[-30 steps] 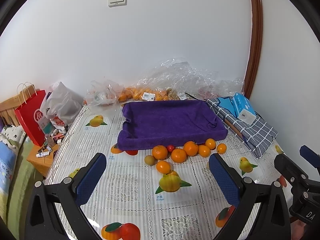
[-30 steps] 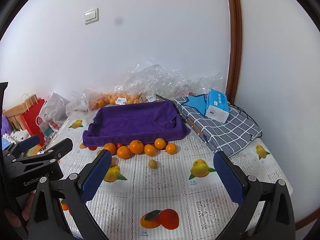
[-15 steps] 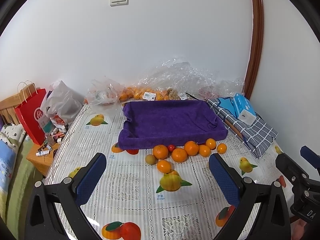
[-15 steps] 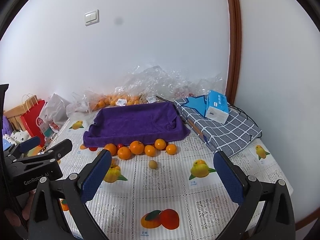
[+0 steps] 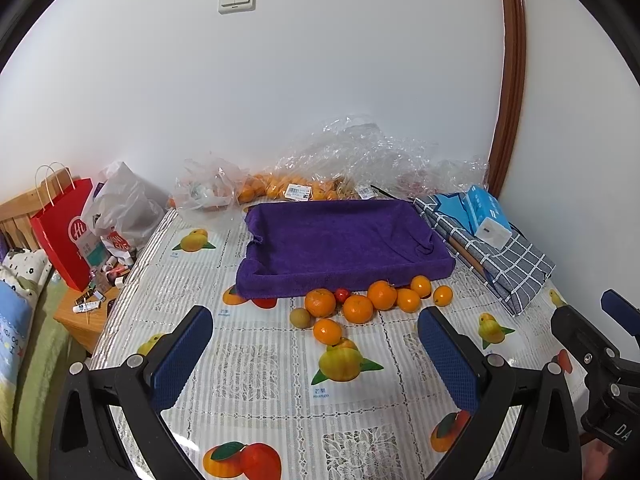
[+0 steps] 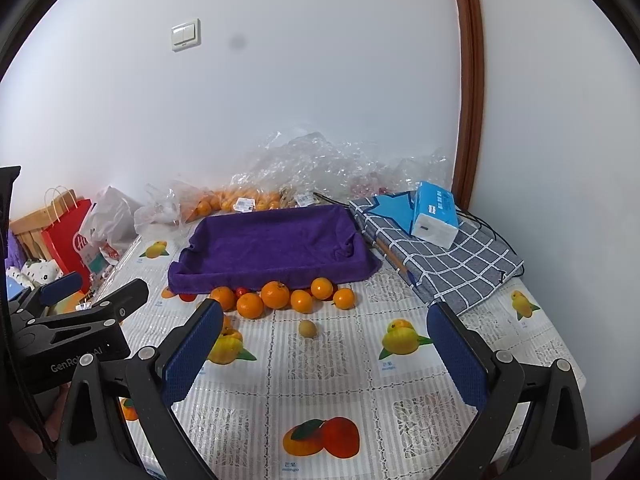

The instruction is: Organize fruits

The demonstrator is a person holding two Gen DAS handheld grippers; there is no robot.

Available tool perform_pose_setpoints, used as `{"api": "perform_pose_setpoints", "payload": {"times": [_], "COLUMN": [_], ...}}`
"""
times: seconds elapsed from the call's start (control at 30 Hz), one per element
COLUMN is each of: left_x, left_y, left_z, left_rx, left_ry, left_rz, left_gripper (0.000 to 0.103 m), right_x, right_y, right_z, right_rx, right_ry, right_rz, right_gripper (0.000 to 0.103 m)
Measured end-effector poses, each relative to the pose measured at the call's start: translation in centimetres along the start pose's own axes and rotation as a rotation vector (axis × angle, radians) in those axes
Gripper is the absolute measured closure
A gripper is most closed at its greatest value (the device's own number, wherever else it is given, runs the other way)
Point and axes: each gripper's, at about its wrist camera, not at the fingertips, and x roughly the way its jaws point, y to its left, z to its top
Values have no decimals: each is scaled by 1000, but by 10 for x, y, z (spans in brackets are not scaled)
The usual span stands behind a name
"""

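Several oranges lie in a row on the table along the front edge of a purple towel-lined tray. A small red fruit sits among them. A brownish round fruit lies in front of the row, with one more orange beside it. My left gripper is open and empty, held above the table short of the fruit. My right gripper is open and empty, also short of the fruit.
Clear plastic bags with more oranges lie behind the tray by the wall. A checked cloth with a blue tissue pack is at the right. A red paper bag and a grey bag stand left. The tablecloth has printed fruit pictures.
Both grippers have drifted only slightly; the scene sits a little lower in the left view. Jaws stay open, and no fruit has moved.
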Motion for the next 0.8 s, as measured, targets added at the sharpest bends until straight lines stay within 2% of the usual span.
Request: {"api": "perform_pose_setpoints", "payload": {"times": [0.8], "left_x": [-5], "left_y": [-5], "left_z": [-1], "left_rx": [13], "left_ry": [-6], "left_rz": [4], "left_gripper": [0], "right_x": [-5], "right_y": [1], "right_z": [-1], "right_rx": [-5], "right_ry": [-12], "right_rz": [5], "right_gripper": [2]}}
